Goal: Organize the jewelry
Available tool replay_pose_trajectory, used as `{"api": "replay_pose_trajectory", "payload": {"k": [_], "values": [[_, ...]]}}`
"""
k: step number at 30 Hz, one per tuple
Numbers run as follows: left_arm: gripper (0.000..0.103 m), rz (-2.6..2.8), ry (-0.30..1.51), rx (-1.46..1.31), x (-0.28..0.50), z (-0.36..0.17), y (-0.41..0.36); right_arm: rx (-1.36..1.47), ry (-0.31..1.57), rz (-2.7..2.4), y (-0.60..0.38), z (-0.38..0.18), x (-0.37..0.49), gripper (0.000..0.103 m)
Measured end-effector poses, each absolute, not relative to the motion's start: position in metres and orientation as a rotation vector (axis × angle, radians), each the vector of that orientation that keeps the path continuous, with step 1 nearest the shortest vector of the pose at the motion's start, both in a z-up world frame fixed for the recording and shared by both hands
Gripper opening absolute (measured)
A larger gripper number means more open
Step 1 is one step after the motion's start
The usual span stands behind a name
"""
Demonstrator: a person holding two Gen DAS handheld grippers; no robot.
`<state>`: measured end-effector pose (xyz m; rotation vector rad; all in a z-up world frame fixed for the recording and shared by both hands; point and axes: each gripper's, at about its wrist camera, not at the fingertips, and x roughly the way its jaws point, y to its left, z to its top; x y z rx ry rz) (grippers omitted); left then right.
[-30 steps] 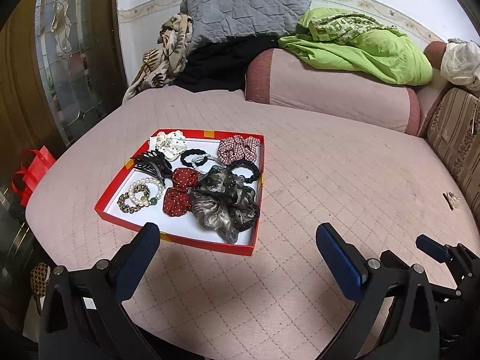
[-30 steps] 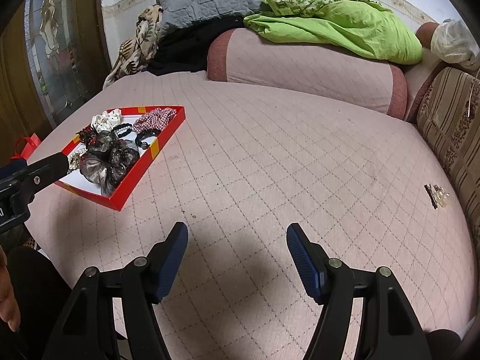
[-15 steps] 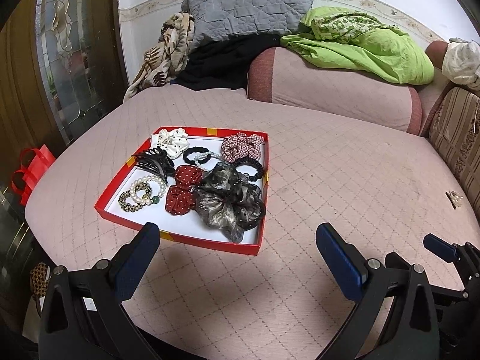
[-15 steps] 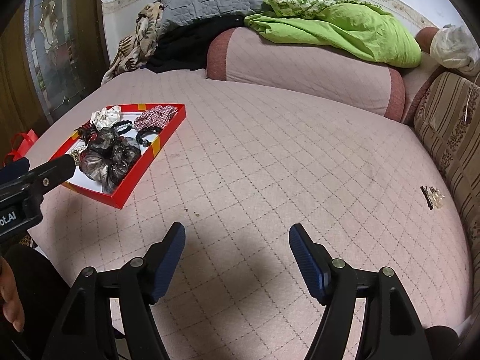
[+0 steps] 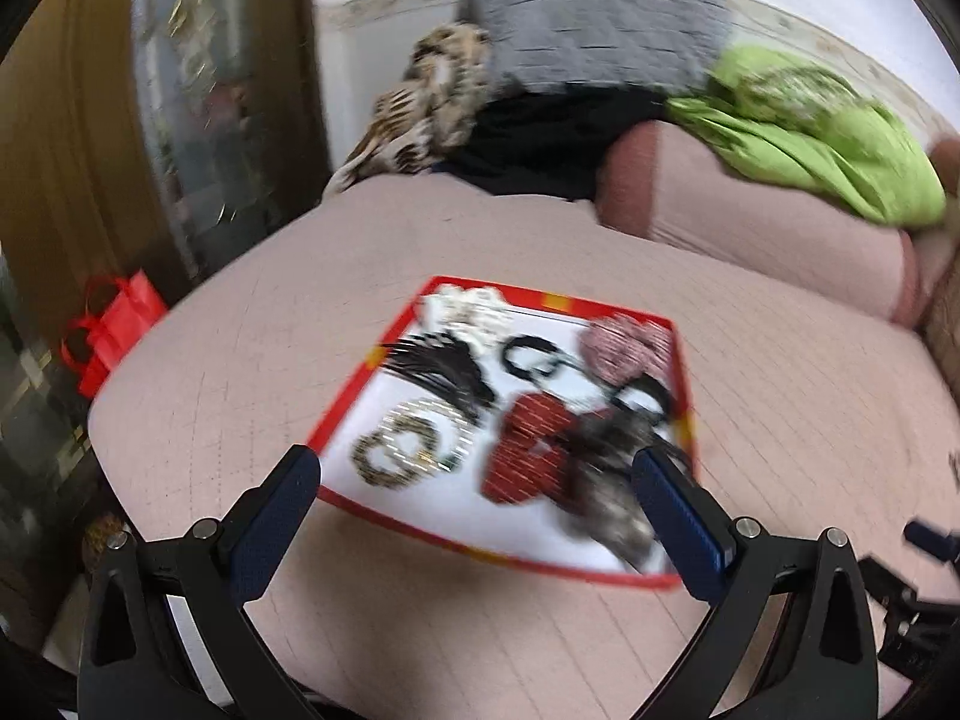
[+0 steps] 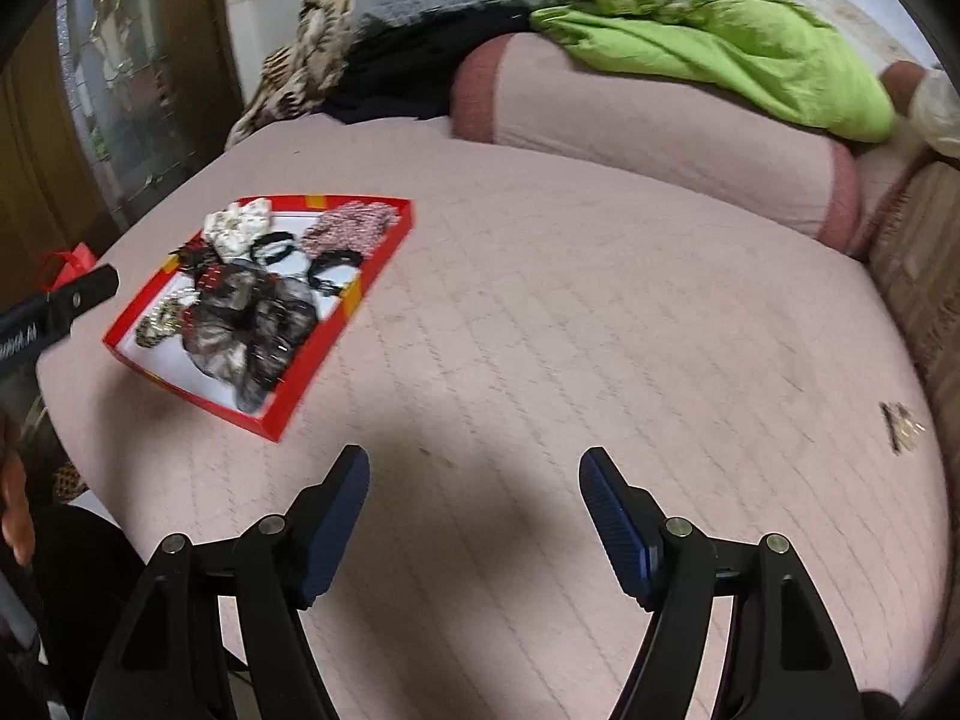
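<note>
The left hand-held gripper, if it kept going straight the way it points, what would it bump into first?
Probably the shallow red tray of hair things: the open left hand-held gripper frames its near part, about where the dark red spotted scrunchie lies. The picture is blurred, so depth is uncertain.

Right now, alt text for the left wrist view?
Open left tongs hang over a shallow red cardboard tray of scrunchies, black hair ties and beaded bracelets on a pink quilted bed. The image is motion-blurred.
</note>
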<state>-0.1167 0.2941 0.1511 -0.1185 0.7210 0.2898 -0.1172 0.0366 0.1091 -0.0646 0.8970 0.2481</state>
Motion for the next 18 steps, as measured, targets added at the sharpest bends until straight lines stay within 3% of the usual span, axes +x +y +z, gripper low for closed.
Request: {"api": "replay_pose_trajectory", "payload": {"k": [10,18], "values": [[0.103,0.368,0.773,-0.218,-0.07,0.123,0.379,-0.037,0.934,0.334,0.083,0.1,-0.069,0.076],[0.103,0.359,0.732,-0.186,-0.066,0.102,0.368,-0.076,0.937,0.274,0.095,0.096,-0.066,0.076]]}}
